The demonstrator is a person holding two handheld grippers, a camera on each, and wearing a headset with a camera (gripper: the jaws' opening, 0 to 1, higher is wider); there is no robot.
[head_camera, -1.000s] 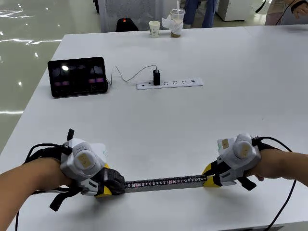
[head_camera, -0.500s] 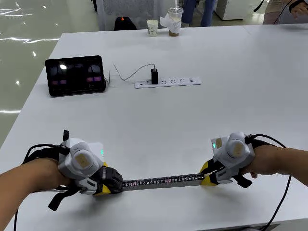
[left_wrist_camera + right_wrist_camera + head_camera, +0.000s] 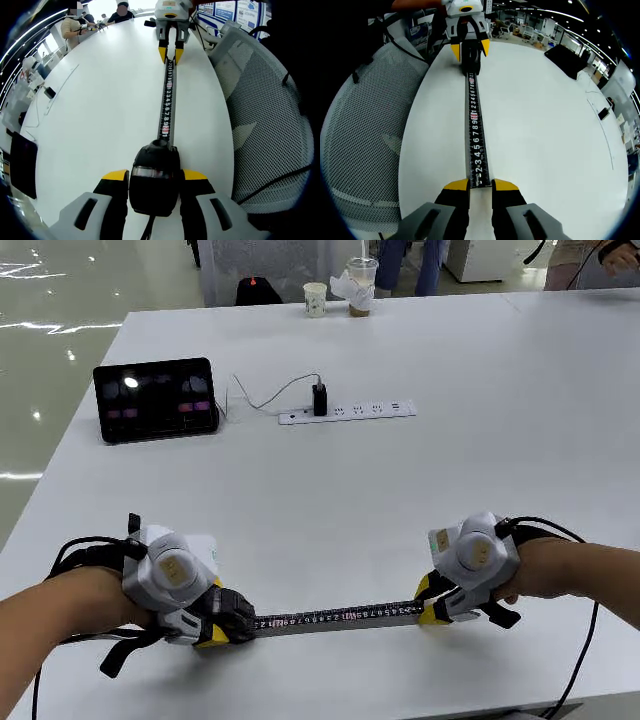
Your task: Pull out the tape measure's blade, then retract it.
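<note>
Tally on the white table [image 3: 400,490]: one tape measure [image 3: 330,618], two grippers, one dark tablet [image 3: 155,398], one power strip [image 3: 345,411] with one black plug [image 3: 320,398], two cups [image 3: 316,298] at the far edge. Left gripper [image 3: 155,175]: pressed together on the black case [image 3: 152,192], one yellow-tipped jaw on each side. Right gripper [image 3: 481,185]: pinching the free end of the blade [image 3: 474,125] between both jaws. Lies flat near the table's front edge, single blade drawn out straight between the two grippers, printed numbers facing up. Well apart from tablet and power strip, which sit toward the table's far half, near each other.
</note>
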